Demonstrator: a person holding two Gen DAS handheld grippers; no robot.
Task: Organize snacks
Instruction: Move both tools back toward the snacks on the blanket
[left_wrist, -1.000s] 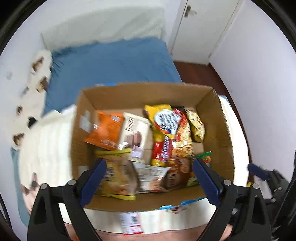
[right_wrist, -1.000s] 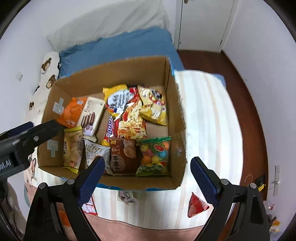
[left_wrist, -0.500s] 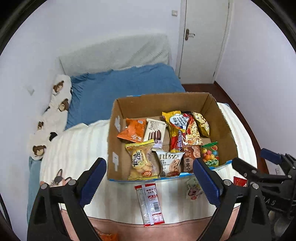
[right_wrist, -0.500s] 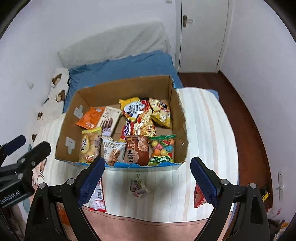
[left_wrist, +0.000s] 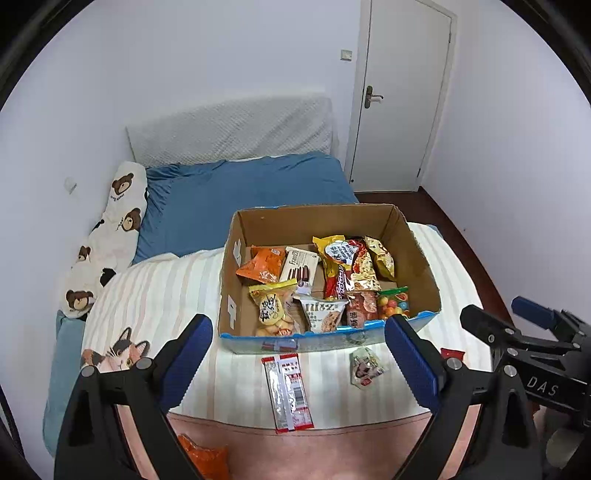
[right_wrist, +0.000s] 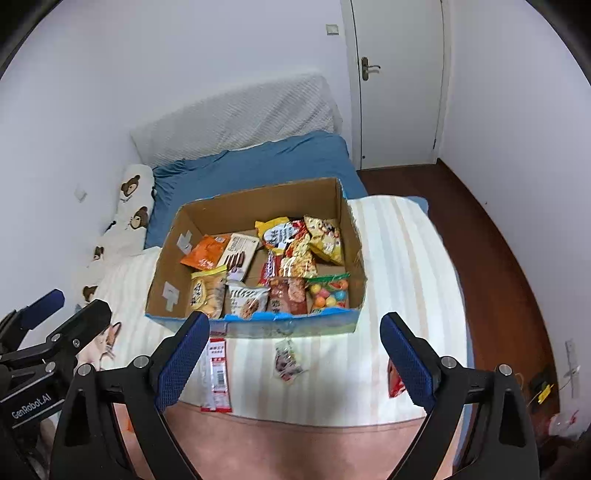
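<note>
An open cardboard box (left_wrist: 325, 218) (right_wrist: 258, 201) sits on the striped blanket and holds several snack packets lying side by side. In front of it a long red-and-white packet (left_wrist: 288, 391) (right_wrist: 218, 373) and a small clear packet (left_wrist: 365, 367) (right_wrist: 288, 360) lie loose on the blanket. A red packet (left_wrist: 452, 353) (right_wrist: 395, 384) lies at the right edge of the bed, and an orange packet (left_wrist: 205, 458) near the bottom left. My left gripper (left_wrist: 297, 325) (right_wrist: 74, 306) and right gripper (right_wrist: 294, 319) (left_wrist: 495, 310) hover side by side in front of the box, both open and empty.
The bed has a striped blanket (left_wrist: 155, 295), a blue sheet (left_wrist: 243, 188) and a bear-print pillow (left_wrist: 118, 221) against the left wall. A pink band (right_wrist: 306, 443) runs along the near edge. Wooden floor (right_wrist: 491, 266) and a shut door (right_wrist: 399, 81) lie to the right.
Both grippers have drawn back and upward from the box, which now looks smaller and farther off. The loose packets in front of it have come into view. The jaws stayed open.
</note>
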